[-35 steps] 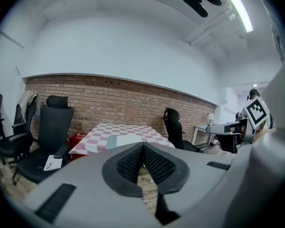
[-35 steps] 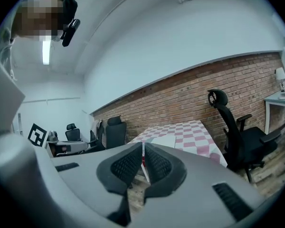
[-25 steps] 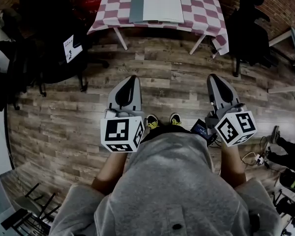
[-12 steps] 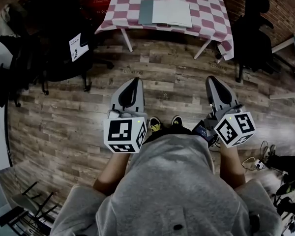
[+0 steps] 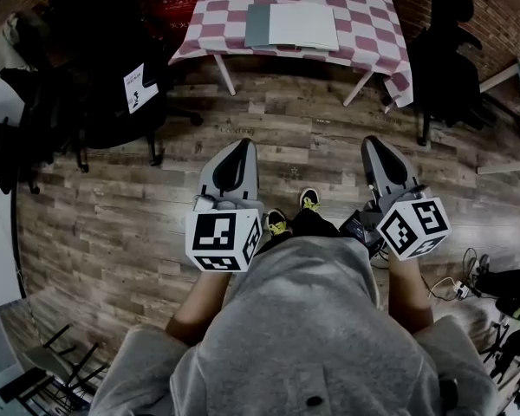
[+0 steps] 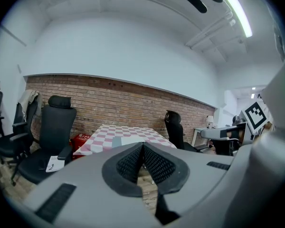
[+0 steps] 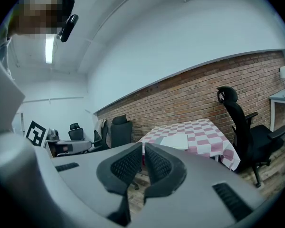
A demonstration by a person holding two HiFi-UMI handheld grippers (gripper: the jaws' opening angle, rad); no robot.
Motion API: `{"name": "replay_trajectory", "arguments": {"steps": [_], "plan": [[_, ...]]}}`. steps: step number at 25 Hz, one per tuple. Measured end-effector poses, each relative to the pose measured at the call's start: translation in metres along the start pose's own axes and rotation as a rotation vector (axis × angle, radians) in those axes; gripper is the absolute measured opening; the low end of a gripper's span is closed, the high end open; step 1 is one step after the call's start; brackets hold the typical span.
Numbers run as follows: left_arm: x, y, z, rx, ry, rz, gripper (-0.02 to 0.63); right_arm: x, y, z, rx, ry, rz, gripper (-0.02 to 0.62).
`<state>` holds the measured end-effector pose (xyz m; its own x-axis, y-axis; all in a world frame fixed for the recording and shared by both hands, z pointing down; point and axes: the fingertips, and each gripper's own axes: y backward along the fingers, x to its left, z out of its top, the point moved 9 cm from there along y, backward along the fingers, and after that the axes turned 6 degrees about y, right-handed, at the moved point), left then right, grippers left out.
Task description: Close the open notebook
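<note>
Open notebook (image 5: pixel 293 26) on table (image 5: pixel 364 7) (checkered) — left gripper (image 5: pixel 240 144), right gripper (image 5: pixel 373 142) far off.

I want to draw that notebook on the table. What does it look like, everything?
The notebook lies open and flat on the red-and-white checked tablecloth, near its front edge. A wide white page faces up on its right; a narrower grey part, maybe the cover, shows on its left. Nothing lies on it; only the cloth touches it. Any writing is too small to see.
</note>
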<state>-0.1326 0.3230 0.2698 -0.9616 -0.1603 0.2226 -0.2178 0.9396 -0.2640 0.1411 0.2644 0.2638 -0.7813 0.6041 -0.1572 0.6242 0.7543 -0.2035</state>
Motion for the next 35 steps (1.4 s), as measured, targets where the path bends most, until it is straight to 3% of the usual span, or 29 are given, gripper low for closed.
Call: {"name": "replay_trajectory", "arguments": {"steps": [24, 35], "plan": [[-0.001, -0.010, -0.001, 0.016, -0.013, -0.022, 0.011, 0.002, -0.013, -0.006, 0.015, 0.025, 0.048, 0.035], [0.006, -0.035, 0.004, 0.024, -0.021, -0.009, 0.012, -0.017, -0.036, -0.011, 0.020, 0.006, 0.049, 0.035]]}}
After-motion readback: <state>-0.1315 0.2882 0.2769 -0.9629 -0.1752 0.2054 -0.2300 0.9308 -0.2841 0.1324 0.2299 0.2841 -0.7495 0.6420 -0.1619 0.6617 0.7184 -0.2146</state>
